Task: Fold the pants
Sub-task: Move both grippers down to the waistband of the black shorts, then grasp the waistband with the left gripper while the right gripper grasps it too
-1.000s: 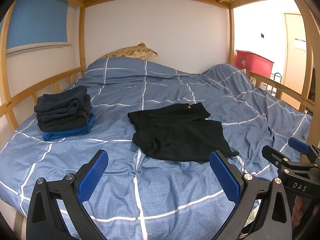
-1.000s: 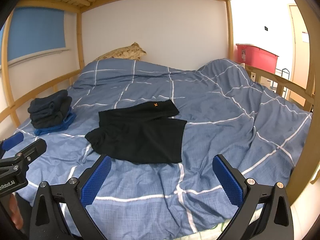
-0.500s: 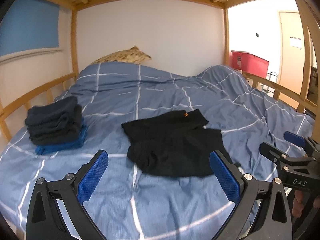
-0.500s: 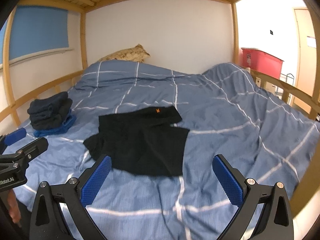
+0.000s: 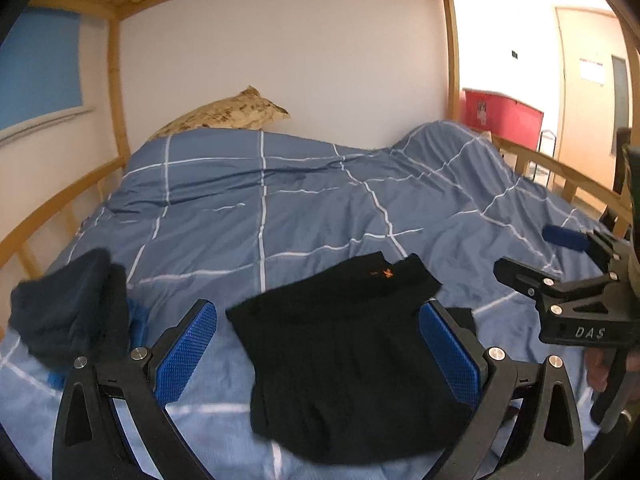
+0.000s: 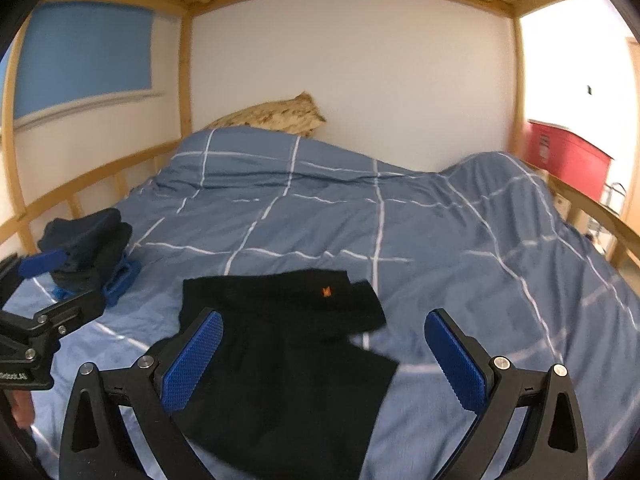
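Only the left view shows the door (image 5: pixel 592 80). Both grippers, left gripper (image 5: pixel 318 354) and right gripper (image 6: pixel 322 358), jaws spread empty, now hover closer over the black shorts (image 5: pixel 352 368) near the duvet's (image 5: pixel 300 208) front edge.

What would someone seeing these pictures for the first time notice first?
Most likely the black pants lying rumpled on the blue checked duvet, near its front edge, with a small orange logo on them. Both the left gripper and right gripper hang open just in front of them, touching nothing. To the left sits a stack of folded dark clothes.
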`<state>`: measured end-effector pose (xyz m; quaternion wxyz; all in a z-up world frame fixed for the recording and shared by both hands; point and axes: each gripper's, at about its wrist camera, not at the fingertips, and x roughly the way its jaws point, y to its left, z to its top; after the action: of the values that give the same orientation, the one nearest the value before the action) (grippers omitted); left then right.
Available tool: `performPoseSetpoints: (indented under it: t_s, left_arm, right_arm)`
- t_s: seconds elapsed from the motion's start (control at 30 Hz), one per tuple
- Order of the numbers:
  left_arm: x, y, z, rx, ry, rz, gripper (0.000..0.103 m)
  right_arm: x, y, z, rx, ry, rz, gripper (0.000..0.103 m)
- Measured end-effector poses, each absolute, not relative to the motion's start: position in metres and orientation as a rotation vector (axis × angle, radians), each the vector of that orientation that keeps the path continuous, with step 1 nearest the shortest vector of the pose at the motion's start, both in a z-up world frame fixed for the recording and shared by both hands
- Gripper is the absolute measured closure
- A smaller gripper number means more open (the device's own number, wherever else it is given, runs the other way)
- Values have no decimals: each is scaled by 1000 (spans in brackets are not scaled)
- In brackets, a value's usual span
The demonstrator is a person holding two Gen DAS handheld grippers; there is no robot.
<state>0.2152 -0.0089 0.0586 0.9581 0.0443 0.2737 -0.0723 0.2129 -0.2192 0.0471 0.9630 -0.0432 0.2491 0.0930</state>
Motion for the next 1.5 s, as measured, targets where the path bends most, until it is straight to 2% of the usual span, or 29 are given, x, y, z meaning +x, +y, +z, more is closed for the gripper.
performPoseSetpoints:
  t_s: [0.3,0.5,0.67,0.8,1.0,1.17,1.33,1.4,1.43,1.47,1.5]
  left_arm:
    - [346,-7,30,120,671,-332,0]
    - [409,-14,-8,136,755,-403,2]
    - [449,-22,-42,163,813,-451,9]
    - [470,-31,-65,222,850,-474,11]
    - [491,-39,-91,263,904,-500,17]
    - [508,-39,-106,240,947,-502,22]
    - [522,-40,-120,224,994,-493,24]
    - [525,-42,-124,227,1006,-496,30]
    - [527,-44,-127,230,1020,-501,40]
    - [528,-45,-131,232,1038,-507,55]
    - [528,-46,-133,233,1050,-510,65]
  right_arm:
    - [357,-225,33,-92,660,234,2]
    - [440,-233,0,-14,799,250,10]
    - [480,-223,-33,-59,891,279,18]
    - [510,-222,-62,-19,993,315,29]
    - [538,-230,-95,86,1075,316,36]
    - [550,-226,-112,64,1104,305,40]
    - [558,-221,-122,66,1130,317,50]
    - [560,-219,-125,59,1136,323,60]
    - [560,-218,-126,55,1137,329,64]
    - [561,-217,-127,46,1137,334,71]
    - [561,-217,-128,37,1135,329,78]
